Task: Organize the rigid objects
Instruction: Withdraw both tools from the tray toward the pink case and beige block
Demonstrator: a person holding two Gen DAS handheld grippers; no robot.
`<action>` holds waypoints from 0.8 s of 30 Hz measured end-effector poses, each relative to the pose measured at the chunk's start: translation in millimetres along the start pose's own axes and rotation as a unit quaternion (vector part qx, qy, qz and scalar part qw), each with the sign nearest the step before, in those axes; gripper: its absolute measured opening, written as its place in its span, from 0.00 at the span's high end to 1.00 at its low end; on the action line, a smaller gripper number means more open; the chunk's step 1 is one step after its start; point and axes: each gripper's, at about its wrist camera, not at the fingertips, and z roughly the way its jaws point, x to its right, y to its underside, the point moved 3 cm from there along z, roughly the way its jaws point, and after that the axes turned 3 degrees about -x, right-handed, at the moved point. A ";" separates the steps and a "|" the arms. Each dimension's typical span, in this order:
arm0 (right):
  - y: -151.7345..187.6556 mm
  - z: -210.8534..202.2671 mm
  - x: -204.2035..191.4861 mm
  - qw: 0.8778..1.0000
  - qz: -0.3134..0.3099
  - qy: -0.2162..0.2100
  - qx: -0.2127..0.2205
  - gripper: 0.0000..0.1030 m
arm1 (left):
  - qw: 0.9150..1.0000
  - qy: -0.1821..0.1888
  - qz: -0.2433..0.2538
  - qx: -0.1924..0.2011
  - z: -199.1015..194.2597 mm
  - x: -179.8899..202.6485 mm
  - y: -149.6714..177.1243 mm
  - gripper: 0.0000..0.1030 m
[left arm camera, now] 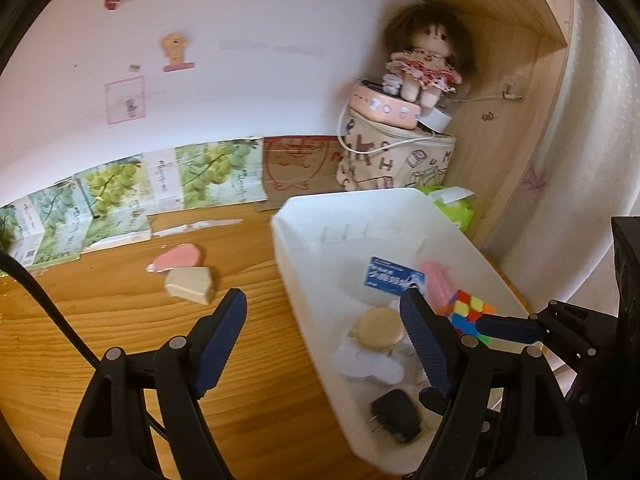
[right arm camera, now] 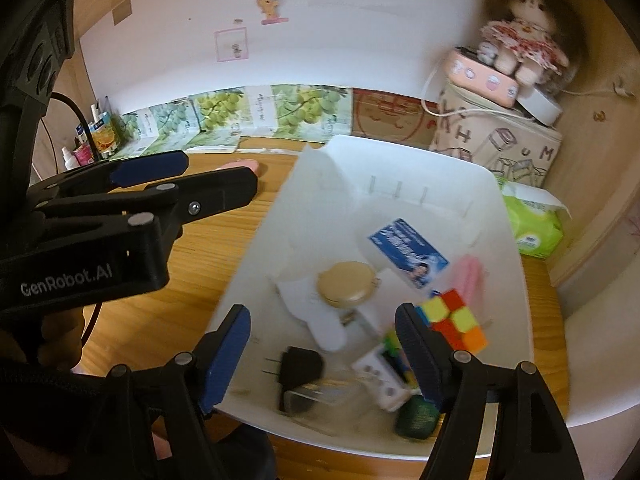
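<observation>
A white bin (left arm camera: 304,280) (right arm camera: 280,216) on the wooden desk holds a colour cube (left arm camera: 470,310) (right arm camera: 454,316), a round tan case (left arm camera: 380,328) (right arm camera: 346,284), a blue card (left arm camera: 394,276) (right arm camera: 408,252), a pink block (left arm camera: 436,280) (right arm camera: 468,276), a black plug (left arm camera: 396,414) (right arm camera: 298,368) and a white remote (right arm camera: 380,376). On the desk left of the bin lie a pink heart-shaped piece (left arm camera: 178,256) (right arm camera: 240,166) and a cream wedge (left arm camera: 190,284). My left gripper (left arm camera: 324,336) is open and empty, straddling the bin's left wall. My right gripper (right arm camera: 324,344) is open and empty above the bin.
A doll (left arm camera: 426,52) sits on a pink box on a printed bag (left arm camera: 400,160) in the back right corner. A green tissue pack (left arm camera: 456,204) (right arm camera: 532,224) lies behind the bin. Grape-printed cartons (left arm camera: 120,196) line the wall. Small bottles (right arm camera: 92,140) stand at the far left.
</observation>
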 end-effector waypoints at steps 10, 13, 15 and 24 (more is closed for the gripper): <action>-10.6 6.5 -49.3 1.000 0.004 0.000 0.006 0.27 | 1.000 -0.011 -0.004 -0.007 -19.4 -48.0 7.2 0.21; -14.2 9.5 -61.5 1.000 0.008 0.001 0.010 0.27 | 1.000 -0.016 -0.003 -0.012 -24.3 -63.0 11.4 0.21; -16.8 12.4 -71.9 1.000 0.010 0.001 0.012 0.27 | 1.000 -0.020 -0.004 -0.015 -28.5 -76.0 14.7 0.21; -28.1 28.1 -116.5 1.000 0.014 -0.013 0.017 0.27 | 0.999 -0.041 -0.009 -0.029 -39.4 -125.4 27.9 0.21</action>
